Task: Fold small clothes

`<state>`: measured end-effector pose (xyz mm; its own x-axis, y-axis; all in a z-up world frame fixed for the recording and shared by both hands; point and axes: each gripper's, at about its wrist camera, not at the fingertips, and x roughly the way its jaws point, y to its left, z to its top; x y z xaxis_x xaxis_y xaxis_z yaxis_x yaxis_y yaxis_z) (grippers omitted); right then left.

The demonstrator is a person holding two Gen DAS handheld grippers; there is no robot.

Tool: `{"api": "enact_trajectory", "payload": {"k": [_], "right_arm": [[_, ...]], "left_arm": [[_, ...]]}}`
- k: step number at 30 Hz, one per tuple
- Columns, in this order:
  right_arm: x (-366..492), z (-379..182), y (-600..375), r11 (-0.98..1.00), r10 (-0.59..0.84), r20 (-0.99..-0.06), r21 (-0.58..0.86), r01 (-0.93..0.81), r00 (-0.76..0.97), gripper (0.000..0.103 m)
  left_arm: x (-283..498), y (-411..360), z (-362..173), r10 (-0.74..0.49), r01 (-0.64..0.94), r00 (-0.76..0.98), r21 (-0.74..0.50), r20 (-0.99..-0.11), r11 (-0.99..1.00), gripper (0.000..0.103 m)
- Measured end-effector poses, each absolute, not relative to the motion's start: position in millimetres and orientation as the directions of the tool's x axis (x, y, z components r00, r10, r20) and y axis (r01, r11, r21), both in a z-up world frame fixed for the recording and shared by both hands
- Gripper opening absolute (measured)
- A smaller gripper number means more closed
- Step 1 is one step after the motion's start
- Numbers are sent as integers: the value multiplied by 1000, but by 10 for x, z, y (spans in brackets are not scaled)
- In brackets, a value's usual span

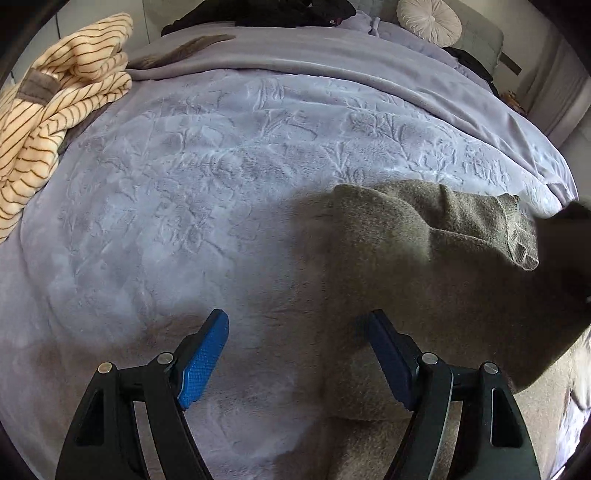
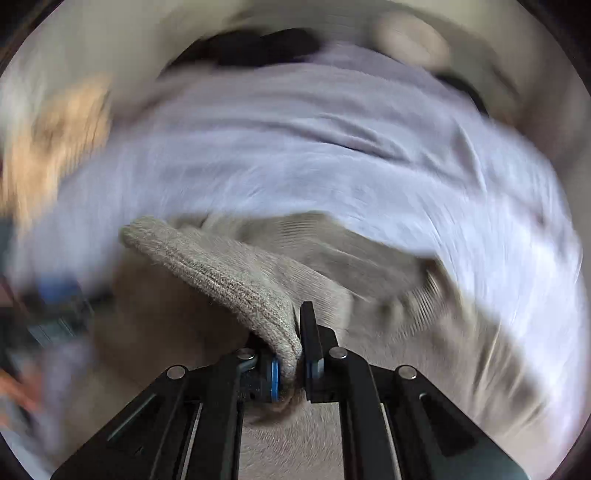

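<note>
Lavender blanket (image 1: 229,177) with an embossed leaf pattern covers the bed and fills most of the left wrist view. Striped cream garment (image 1: 55,107) sits bunched at the blanket's left edge, a dark clothes pile (image 1: 266,13) and a round cushion (image 1: 430,20) at the far end. Left gripper (image 1: 299,354) hangs over the blanket with jaws wide apart — nothing between the blue pads (image 1: 205,363). Its right finger is over the near edge of the sweater (image 1: 424,266), a grey-brown knit lying on the blanket at right; whether that finger touches the knit cannot be told. Sweater's ribbed hem (image 1: 517,229) is folded over near the right edge of the frame, next to a dark blurred shape that cannot be identified.

Right wrist view is heavily motion-blurred; only the gripper and the cloth in it are sharp. Right gripper (image 2: 295,354) has its jaws nearly closed, clamped on a ribbed edge of the sweater (image 2: 229,273) — the knit is pinched between the pads and runs up and left from them as a raised fold. Rest of the sweater spreads blurred to the right on the blanket (image 2: 332,147). Blurred blue-and-dark patch at far left is probably the other gripper, not certain. Striped garment shows only as an orange smear at upper left.
</note>
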<state>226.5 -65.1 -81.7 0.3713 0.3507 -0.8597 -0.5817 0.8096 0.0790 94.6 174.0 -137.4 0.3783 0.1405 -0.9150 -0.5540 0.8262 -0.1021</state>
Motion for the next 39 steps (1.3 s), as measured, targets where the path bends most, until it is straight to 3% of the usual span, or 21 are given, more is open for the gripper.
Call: {"api": "enact_trajectory", "payload": {"k": [3,5,9,12,13,14,19,23,24,25,28,32,36,39], "right_arm": [[2510,-984,-1405,875,453,-834,350,-335,313,10],[2596,-1247,-1851,857,516,-817,491,-158,259,15],[2633,-1569,-2286,803,584,-787,595,-1,199,47],[2670,-1643,-2524,706,660,-709,698,120,247,46],[2692,-1656,-2582,674,678,-689,722,157,255,20],[2762,-1645,-2596,665,684,-682,729,164,260,7],[2835,-1226,-2622,737,650,-698,676,-24,302,7],[2769,-1322,-2764,802,576,-762,597,-25,297,7],[2748,-1411,-2775,823,547,-787,568,-11,285,7],[2757,-1505,-2794,838,527,-807,546,-1,266,8],[2732,-1683,-2944,841,515,-822,539,41,242,8],[2699,-1542,-3063,858,483,-842,510,65,240,23],[2513,-1396,-3195,867,472,-856,494,65,208,51],[2315,-1321,-3282,860,481,-858,502,92,182,54]], "left_arm": [[1020,1691,-1429,137,-545,367,-94,-920,833,78],[1050,1649,-1473,137,-541,355,-84,-925,837,78],[1079,1593,-1487,148,-540,343,-65,-928,839,78],[1091,1569,-1459,162,-539,335,-48,-928,841,78],[1097,1562,-1445,165,-538,334,-44,-928,842,78],[1106,1539,-1417,167,-534,338,-42,-926,845,78],[1204,1399,-1401,181,-499,333,-11,-925,867,78],[1249,1305,-1431,182,-485,325,1,-928,875,79],[1260,1274,-1439,186,-476,322,11,-928,879,81],[1271,1257,-1453,199,-473,308,32,-930,880,93],[1255,1262,-1447,214,-470,284,59,-935,881,95],[1188,1291,-1326,204,-467,276,55,-939,882,95],[1095,1204,-1189,163,-442,262,32,-951,896,95],[1027,1059,-1098,90,-401,269,-26,-959,916,95]]}}
